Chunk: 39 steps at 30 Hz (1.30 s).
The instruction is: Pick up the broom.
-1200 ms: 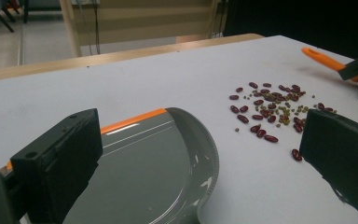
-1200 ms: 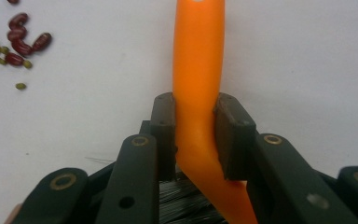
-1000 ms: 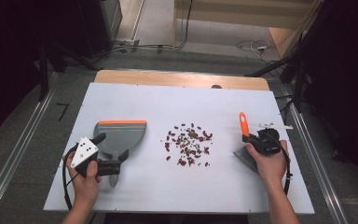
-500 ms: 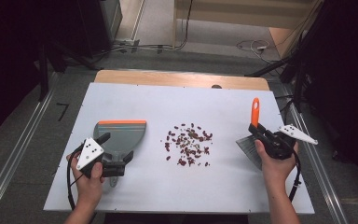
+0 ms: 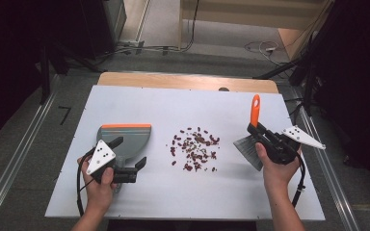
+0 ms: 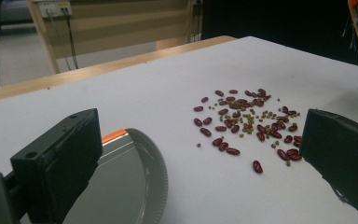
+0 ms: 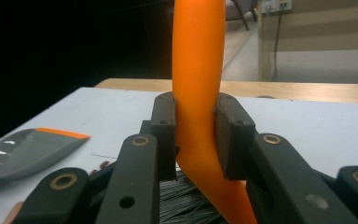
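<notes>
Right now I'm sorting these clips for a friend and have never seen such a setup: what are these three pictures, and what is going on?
No robot here: a person sits at a white table and holds a hand-operated two-jaw gripper in each hand. The high view looks down from above, the forearms coming in from the bottom. The other two pictures come from small cameras riding on each gripper, looking along its black jaws.

In the middle of the table lies a scatter of red beans mixed with smaller greenish ones. To the left lies a grey dustpan with an orange edge. The left gripper is open at the dustpan's near end, holding nothing. The right gripper is shut on the orange handle of a small brush, its grey bristles pointing down toward the table, to the right of the beans.
</notes>
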{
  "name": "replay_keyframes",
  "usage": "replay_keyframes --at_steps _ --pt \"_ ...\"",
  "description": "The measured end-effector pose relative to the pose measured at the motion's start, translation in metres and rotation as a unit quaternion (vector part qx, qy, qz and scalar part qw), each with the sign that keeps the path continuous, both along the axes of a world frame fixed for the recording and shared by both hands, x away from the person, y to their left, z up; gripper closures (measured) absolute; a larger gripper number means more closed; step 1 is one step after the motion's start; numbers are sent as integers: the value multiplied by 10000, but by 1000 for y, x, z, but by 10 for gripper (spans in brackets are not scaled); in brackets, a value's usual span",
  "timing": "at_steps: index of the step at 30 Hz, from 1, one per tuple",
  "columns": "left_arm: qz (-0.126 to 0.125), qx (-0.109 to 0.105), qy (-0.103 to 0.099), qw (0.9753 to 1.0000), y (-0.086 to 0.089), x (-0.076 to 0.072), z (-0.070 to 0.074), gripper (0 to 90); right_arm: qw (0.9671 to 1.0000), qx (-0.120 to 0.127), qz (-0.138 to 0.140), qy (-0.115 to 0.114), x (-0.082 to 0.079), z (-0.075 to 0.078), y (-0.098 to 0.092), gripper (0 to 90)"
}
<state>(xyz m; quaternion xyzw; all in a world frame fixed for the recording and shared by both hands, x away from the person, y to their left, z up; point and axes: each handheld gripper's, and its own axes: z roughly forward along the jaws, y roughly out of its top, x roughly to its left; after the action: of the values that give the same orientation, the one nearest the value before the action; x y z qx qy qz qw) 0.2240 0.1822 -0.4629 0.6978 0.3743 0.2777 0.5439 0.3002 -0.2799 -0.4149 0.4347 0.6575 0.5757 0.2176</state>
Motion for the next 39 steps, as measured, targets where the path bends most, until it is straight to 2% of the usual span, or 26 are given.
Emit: replay_keyframes --at_steps 6,8,12,18,21,22,29,33,36,37,39 --pt "-151 -54 -16 9999 -9 1 3 0 9997 42 195 -103 -5 5 16 700" --pt "-314 -102 -35 9994 -17 1 5 0 9995 127 276 -103 -7 7 22 700" --pt "-456 -124 -43 9989 -26 1 7 0 9987 230 423 -143 -10 10 33 700" --pt "-738 -176 -11 9971 -45 1 9 0 9976 270 610 -184 -15 13 48 700" --pt "-976 -220 24 9950 -57 0 12 0 9968 312 710 -201 -17 14 56 700" --pt "-976 -220 24 9950 -57 0 12 0 9965 333 736 -194 -18 15 58 700" --pt "-1328 -282 156 9906 -83 -2 11 0 9947 362 918 -271 -26 18 77 700" --pt "-1367 -311 213 9899 -93 -2 9 16 9941 361 980 -303 -29 19 84 700" --pt "-1480 -373 288 9879 -100 -3 9 35 9935 368 1036 -312 -33 19 92 700" --pt "-1553 -445 336 9863 -106 -4 8 40 9929 361 1084 -322 -34 18 96 700" --pt "-1571 -448 360 9859 -109 -5 8 50 9927 344 1105 -327 -35 18 100 700"
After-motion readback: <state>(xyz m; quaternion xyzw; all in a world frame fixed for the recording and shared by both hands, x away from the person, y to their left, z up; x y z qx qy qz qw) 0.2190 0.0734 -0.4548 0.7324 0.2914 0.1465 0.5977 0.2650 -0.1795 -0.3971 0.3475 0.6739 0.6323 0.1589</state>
